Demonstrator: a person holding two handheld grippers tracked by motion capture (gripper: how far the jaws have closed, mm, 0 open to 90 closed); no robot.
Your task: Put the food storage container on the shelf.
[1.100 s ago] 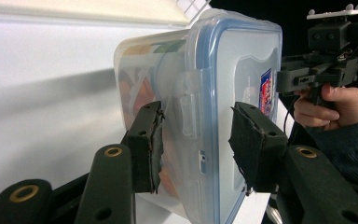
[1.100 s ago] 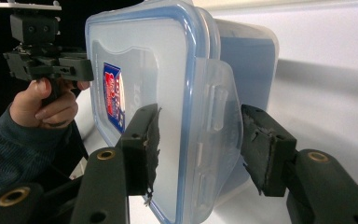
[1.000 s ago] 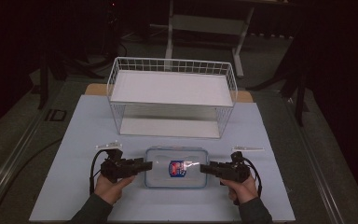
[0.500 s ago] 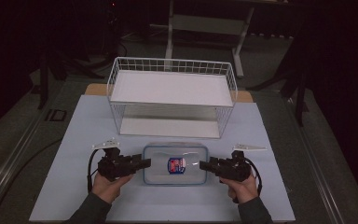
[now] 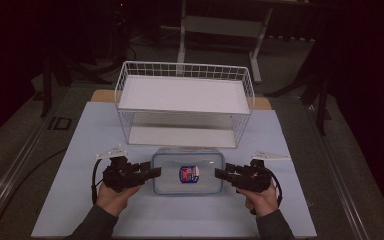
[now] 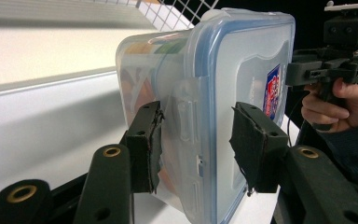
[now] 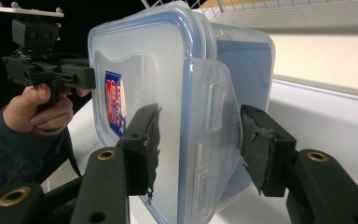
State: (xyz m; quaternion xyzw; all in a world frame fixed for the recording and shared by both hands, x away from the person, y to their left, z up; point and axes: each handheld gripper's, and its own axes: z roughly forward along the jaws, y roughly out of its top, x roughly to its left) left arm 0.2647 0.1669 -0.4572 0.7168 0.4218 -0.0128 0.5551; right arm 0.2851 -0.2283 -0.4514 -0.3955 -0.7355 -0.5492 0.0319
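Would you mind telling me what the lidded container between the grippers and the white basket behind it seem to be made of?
The container looks like clear, glossy plastic: its contents show through the wall, and the lid has a blue rim seal and moulded side flaps. The basket appears to be white-coated metal wire, judging by its thin open grid; its two flat white shelves look matte, material unclear.

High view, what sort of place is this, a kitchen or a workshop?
Likely a staged recording bench, not a kitchen: dark surroundings, a white mat on the table, a wire basket and one lidded container.
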